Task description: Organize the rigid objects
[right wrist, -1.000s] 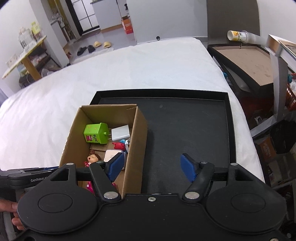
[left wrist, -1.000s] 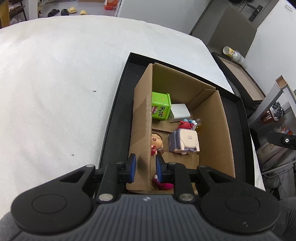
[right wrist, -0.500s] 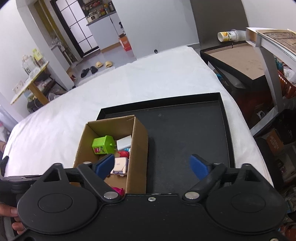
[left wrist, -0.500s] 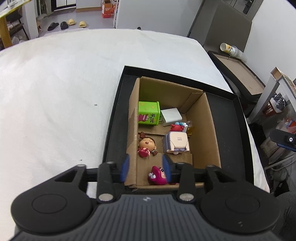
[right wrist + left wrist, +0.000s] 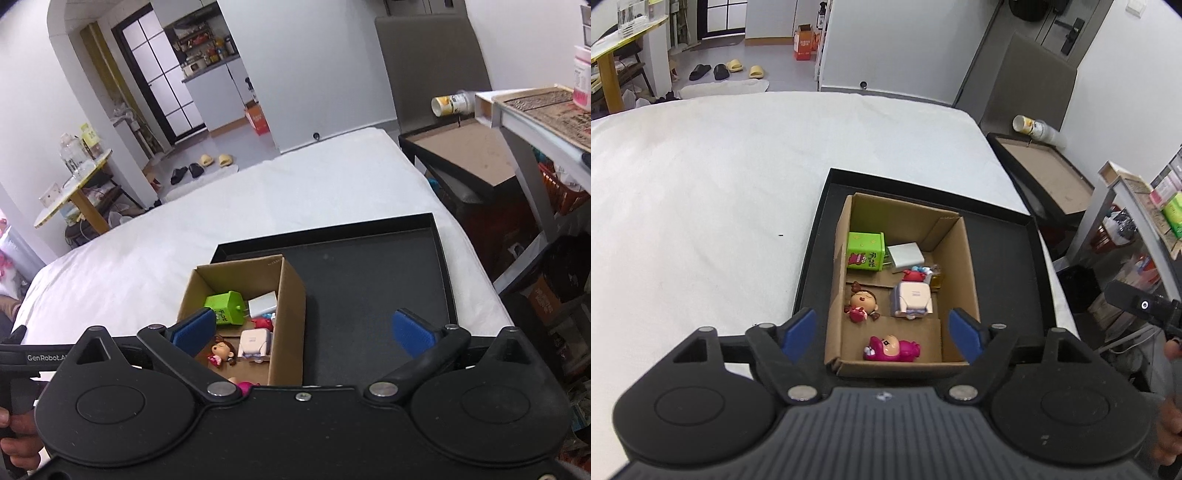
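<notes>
The cardboard box [image 5: 905, 280] sits at the nine o'clock side of the black tray [image 5: 1004, 258] on the white bed; it looks light and stiff, its thin walls the place to pinch; the small toys inside, a pink figure [image 5: 892, 348] at six o'clock and a green block [image 5: 865, 251] at eleven, seem hard and light. The left tongs [image 5: 882, 332] are opening with nothing between them; the right tongs [image 5: 303, 330] likewise, spread wide and empty.

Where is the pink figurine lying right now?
In the left wrist view, the pink figurine lies on its side inside the cardboard box, against the wall nearest the camera, in front of the brown-haired doll.
</notes>
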`<state>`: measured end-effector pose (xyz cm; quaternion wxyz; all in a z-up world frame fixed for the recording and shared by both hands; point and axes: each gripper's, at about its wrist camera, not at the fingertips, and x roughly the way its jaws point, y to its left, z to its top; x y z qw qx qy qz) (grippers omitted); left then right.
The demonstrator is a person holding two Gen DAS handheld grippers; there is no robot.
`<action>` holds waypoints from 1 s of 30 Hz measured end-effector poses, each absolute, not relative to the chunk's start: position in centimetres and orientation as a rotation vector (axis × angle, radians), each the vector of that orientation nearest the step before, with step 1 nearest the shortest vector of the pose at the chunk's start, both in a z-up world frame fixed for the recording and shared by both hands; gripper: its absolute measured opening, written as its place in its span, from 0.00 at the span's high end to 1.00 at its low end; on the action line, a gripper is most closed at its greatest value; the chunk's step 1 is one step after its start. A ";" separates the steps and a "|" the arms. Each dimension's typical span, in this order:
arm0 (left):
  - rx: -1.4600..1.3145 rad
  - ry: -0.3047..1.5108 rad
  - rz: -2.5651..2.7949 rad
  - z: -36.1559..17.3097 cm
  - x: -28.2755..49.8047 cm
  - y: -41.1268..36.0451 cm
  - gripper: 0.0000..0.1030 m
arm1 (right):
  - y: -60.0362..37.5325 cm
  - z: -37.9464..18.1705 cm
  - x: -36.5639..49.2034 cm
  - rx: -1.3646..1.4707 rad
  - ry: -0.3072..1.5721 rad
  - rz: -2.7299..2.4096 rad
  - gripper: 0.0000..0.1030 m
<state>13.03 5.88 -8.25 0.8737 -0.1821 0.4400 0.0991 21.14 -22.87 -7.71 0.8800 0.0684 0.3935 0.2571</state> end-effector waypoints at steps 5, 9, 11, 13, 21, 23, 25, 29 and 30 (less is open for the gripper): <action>-0.396 0.914 0.206 -7.0 12.0 5.7 0.17 | -23.6 -6.9 20.0 0.171 0.795 0.522 0.00; -0.444 0.905 0.205 -5.9 11.0 6.2 0.12 | -23.9 -6.0 19.1 0.168 0.775 0.515 0.00; -0.424 0.896 0.210 -5.3 10.5 6.1 0.09 | -24.0 -5.6 18.7 0.171 0.765 0.508 0.00; -0.436 0.881 0.201 -4.7 10.0 6.3 0.07 | -24.1 -5.1 18.3 0.177 0.759 0.505 0.00; -0.408 0.839 0.186 -2.8 8.2 6.1 0.01 | -24.4 -3.7 17.2 0.201 0.765 0.523 0.00; -0.402 0.828 0.177 -2.4 7.6 6.1 0.01 | -24.5 -3.4 16.7 0.200 0.756 0.529 0.00; -0.395 0.815 0.170 -2.0 7.1 5.9 0.01 | -24.6 -3.1 16.4 0.202 0.752 0.525 0.00; -0.398 0.787 0.154 -1.3 6.2 5.8 0.01 | -25.0 -2.7 15.8 0.209 0.752 0.509 0.00; -0.401 0.778 0.154 -1.2 6.0 5.8 0.01 | -25.1 -2.5 15.7 0.208 0.750 0.507 0.00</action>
